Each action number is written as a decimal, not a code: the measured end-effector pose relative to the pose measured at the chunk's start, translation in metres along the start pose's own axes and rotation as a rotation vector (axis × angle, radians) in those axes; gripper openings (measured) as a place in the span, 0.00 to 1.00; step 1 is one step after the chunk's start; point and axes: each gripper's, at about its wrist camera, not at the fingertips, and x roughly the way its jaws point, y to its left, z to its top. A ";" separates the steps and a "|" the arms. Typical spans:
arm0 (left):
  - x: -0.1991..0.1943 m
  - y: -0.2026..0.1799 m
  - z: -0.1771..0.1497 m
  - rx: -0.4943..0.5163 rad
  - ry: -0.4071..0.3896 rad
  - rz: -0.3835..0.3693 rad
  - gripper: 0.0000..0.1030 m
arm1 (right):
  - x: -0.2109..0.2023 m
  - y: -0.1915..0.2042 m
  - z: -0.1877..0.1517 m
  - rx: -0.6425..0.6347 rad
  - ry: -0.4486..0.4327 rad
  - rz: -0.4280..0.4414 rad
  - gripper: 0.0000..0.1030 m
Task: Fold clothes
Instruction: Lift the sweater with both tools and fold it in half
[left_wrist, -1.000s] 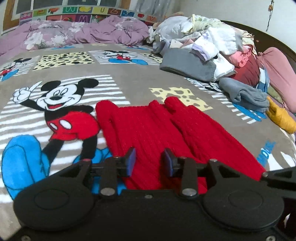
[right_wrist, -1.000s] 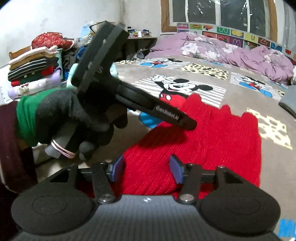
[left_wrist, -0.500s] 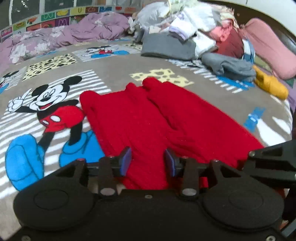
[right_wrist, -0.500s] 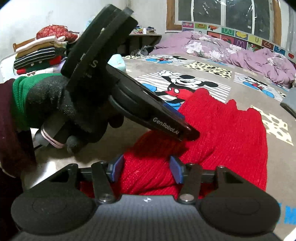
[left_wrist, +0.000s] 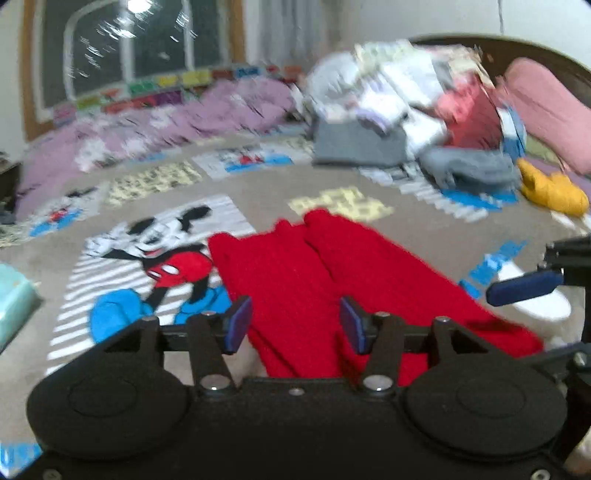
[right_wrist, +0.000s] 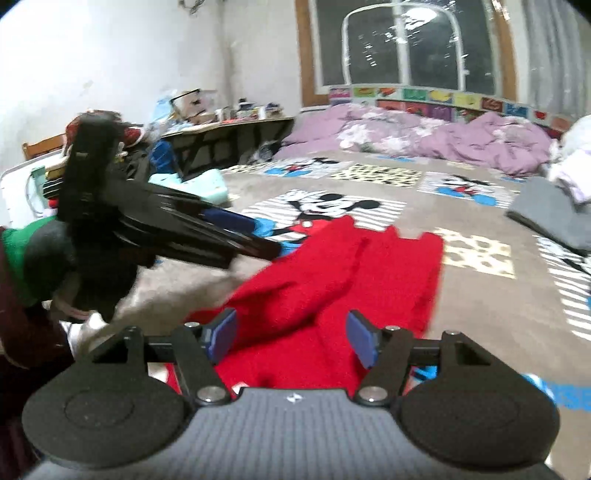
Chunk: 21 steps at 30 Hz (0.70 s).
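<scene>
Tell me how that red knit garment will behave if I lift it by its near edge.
The red knit garment lies limp in soft folds, so it will probably drape and sag. Its thick knit suggests some weight. The fuzzy blanket may drag on it.

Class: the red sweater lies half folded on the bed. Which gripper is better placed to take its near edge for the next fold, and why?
Probably the right gripper: its open jaws, just widened, sit straight over the red sweater near edge. The left gripper, also open, hangs beside the sweater's side.
</scene>
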 end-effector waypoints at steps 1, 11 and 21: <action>-0.006 -0.005 -0.002 0.009 -0.002 0.006 0.50 | -0.006 -0.003 -0.004 0.003 -0.008 -0.014 0.64; -0.059 -0.056 -0.033 0.303 0.059 0.095 0.66 | -0.032 0.000 -0.030 -0.178 -0.014 -0.091 0.64; -0.054 -0.107 -0.103 0.794 0.261 0.174 0.72 | -0.031 0.037 -0.059 -0.426 0.108 -0.128 0.64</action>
